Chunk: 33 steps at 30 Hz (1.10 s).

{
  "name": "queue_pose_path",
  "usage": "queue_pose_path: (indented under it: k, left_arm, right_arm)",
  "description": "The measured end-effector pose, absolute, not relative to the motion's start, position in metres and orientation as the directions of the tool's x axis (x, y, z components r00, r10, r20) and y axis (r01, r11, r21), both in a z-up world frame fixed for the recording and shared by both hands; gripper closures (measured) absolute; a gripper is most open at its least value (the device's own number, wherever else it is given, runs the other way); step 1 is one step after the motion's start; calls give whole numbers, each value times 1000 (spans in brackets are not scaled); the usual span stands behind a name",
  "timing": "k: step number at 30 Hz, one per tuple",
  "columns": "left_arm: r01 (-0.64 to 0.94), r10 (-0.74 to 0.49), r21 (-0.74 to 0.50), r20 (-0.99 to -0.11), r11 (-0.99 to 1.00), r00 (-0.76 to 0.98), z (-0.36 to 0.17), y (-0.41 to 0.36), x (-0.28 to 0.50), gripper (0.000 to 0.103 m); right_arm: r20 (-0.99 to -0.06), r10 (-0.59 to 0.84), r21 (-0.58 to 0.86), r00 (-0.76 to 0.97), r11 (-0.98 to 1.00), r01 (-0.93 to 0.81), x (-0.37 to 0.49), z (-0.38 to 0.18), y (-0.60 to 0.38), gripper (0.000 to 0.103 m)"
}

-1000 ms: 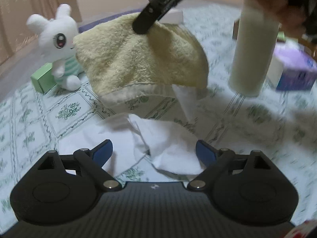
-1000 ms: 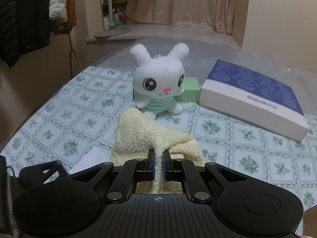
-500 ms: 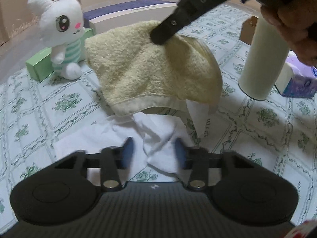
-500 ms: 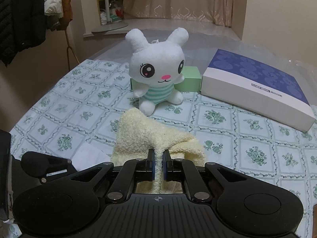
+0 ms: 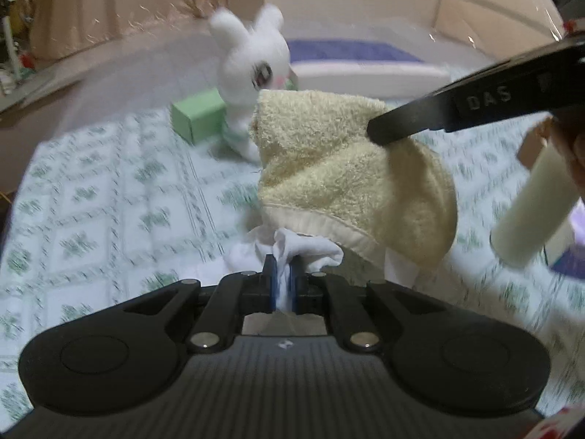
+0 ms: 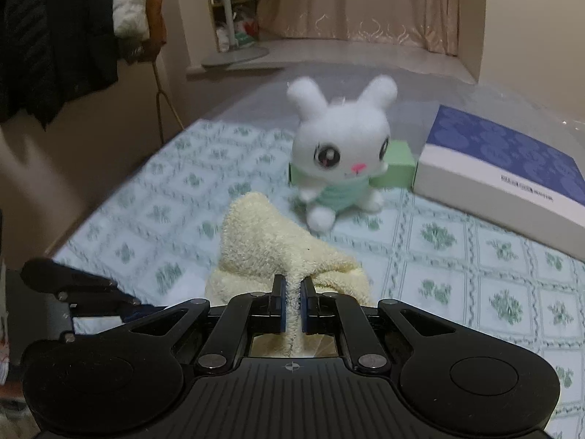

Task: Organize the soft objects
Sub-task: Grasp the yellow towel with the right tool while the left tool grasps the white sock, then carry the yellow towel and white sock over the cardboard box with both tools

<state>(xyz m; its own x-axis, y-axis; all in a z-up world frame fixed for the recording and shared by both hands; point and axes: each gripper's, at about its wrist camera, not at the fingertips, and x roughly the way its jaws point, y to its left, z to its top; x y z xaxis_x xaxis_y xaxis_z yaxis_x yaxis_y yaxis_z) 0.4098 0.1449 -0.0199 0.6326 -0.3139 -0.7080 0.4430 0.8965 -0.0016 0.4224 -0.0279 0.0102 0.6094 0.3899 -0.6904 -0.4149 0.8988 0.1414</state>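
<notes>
A pale yellow towel [image 5: 340, 168] hangs above the table, pinched in my right gripper [image 6: 291, 292], whose black finger [image 5: 420, 124] reaches in from the right in the left wrist view. Under the towel's hem my left gripper [image 5: 282, 274] is shut on a crumpled white cloth [image 5: 292, 252], lifted off the table. In the right wrist view the towel [image 6: 270, 241] bunches up between the pads. A white plush rabbit [image 6: 340, 153] in a striped green shirt sits behind the towel; in the left wrist view the rabbit [image 5: 252, 73] is half hidden by it.
A green box [image 5: 199, 119] lies beside the rabbit, and a large blue-and-white box [image 6: 512, 168] lies at the back right. A hand holds a cream cylinder [image 5: 530, 212] at the right. The tablecloth [image 5: 109, 201] has green flower squares. Coats [image 6: 55, 36] hang at the left.
My left gripper closed on the white cloth and lifted it off the table, rolling as it rose. My right gripper kept its hold on the towel and barely moved.
</notes>
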Motion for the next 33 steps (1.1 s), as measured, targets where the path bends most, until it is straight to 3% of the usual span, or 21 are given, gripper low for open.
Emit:
queue_pose_path:
  k: [7, 16, 33]
  left_arm:
    - [439, -333, -11, -668, 898, 665, 11, 136, 419, 97]
    - [450, -336, -9, -677, 893, 654, 10, 122, 412, 97]
    - [497, -307, 49, -731, 866, 609, 12, 102, 276, 97]
  right_arm:
    - [-659, 398, 187, 638, 909, -374, 453, 52, -42, 96]
    - [-666, 401, 236, 629, 913, -333, 453, 67, -78, 96]
    - [-670, 508, 341, 541, 858, -383, 295, 40, -91, 96]
